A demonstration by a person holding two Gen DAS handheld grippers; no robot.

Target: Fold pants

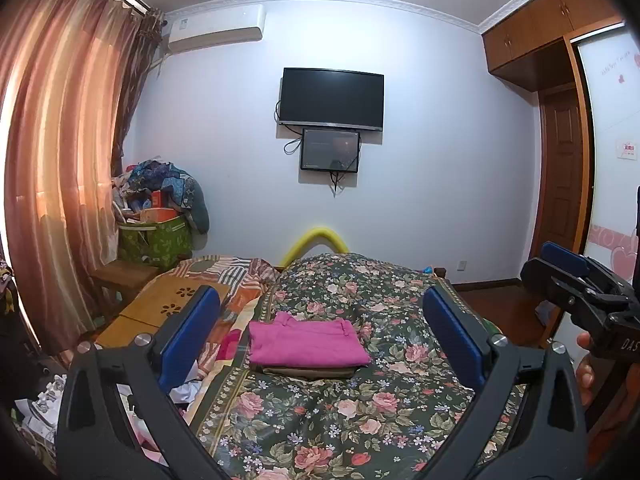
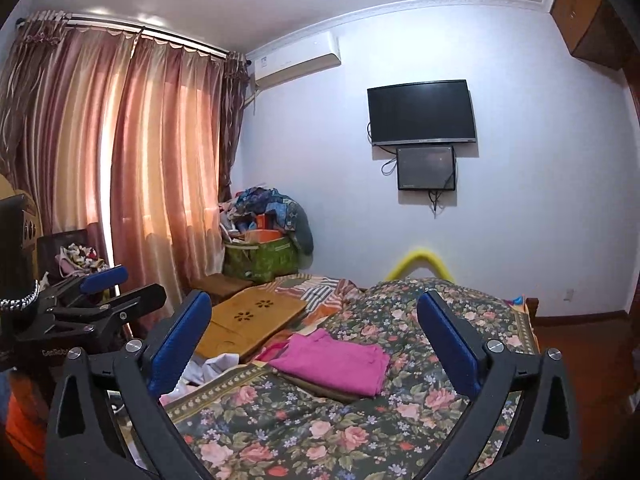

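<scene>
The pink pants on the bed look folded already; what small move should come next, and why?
Probably none on the pink pants: they lie as a neat rectangle on a brown folded garment, and both the left gripper and the right gripper are open, empty and apart from the pile. I would move toward the loose clothes at the bed's left edge for the next pair.

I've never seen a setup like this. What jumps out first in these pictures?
Brightest is the folded pink pants, lying on a brown folded garment in the middle of the dark floral bedspread. Framing them, the left gripper and right gripper each hold their blue-padded jaws wide apart and grip nothing. Beyond, a black TV hangs on the pale wall, with glowing pink curtains to the left.
</scene>
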